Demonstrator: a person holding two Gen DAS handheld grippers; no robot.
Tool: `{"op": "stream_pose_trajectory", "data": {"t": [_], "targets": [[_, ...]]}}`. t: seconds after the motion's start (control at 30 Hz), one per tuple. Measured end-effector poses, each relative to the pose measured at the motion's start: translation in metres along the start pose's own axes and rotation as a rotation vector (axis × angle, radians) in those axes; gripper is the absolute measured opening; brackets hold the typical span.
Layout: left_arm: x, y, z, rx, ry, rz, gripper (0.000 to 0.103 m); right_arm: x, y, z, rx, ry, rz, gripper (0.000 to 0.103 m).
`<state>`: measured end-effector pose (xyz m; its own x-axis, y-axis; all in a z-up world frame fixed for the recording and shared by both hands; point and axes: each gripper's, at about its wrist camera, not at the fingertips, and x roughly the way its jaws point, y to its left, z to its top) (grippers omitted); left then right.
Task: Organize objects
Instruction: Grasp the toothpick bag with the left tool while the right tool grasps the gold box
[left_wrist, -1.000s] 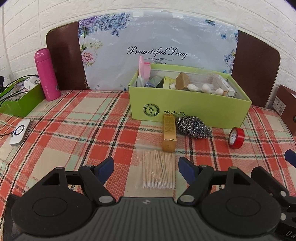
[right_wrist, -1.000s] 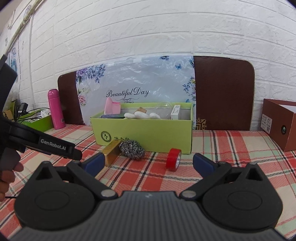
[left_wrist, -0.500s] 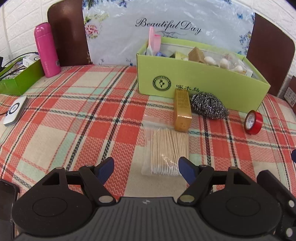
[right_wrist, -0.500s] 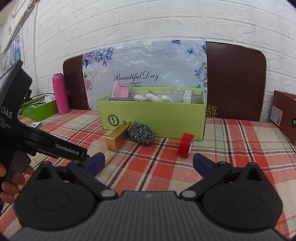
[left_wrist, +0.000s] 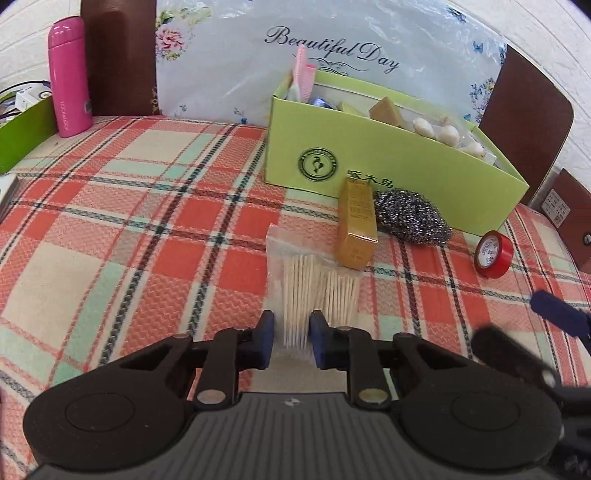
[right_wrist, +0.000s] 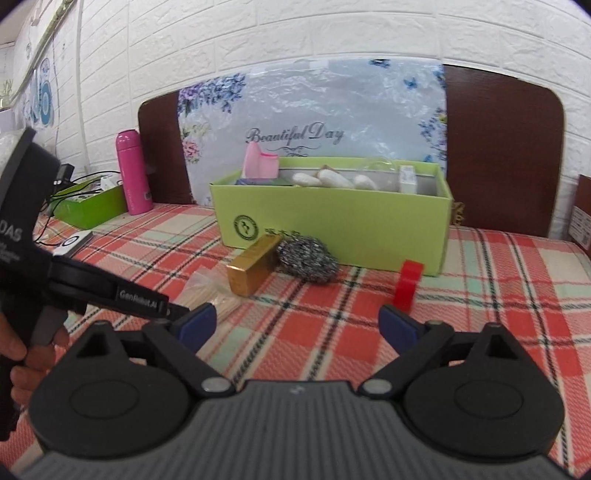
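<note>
Plaid tablecloth (left_wrist: 147, 229); left jaws just closed on toothpick bag (left_wrist: 314, 291).

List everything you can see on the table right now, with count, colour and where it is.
bag of toothpicks: one, clear, pale sticks, between left fingers
gold box: one, beside scourer
steel scourer: one, silver, before green box
red tape roll: one, right
green box: one, partly filled, centre back
pink flask: one, back left
left hand-held gripper: jaws just closing, pinching the bag
right hand-held gripper: open, holding nothing, jaws just narrowed
</note>
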<state>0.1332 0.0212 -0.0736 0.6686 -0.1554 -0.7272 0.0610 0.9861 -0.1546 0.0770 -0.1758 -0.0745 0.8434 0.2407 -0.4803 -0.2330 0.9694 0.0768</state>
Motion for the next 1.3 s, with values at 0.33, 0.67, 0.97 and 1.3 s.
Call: {"op": "stream_pose_trajectory", "data": {"t": [0.33, 0.67, 0.97, 1.3], "targets": [[-0.007, 0.028, -0.002, -0.039, 0.003, 0.024, 0.021, 0.090, 0.026, 0.037, 0.032, 0.087, 0.117, 0.067], [-0.005, 0.031, -0.002, -0.043, 0.001, 0.011, 0.021, 0.102, 0.025, 0.030, 0.020, 0.131, 0.068, 0.027], [-0.006, 0.027, -0.005, -0.022, 0.009, -0.033, 0.018, 0.048, 0.010, 0.013, -0.023, 0.123, 0.076, 0.023], [-0.019, 0.002, -0.025, 0.044, 0.048, -0.160, 0.027, -0.024, -0.013, -0.029, -0.021, 0.203, 0.101, 0.030]]}}
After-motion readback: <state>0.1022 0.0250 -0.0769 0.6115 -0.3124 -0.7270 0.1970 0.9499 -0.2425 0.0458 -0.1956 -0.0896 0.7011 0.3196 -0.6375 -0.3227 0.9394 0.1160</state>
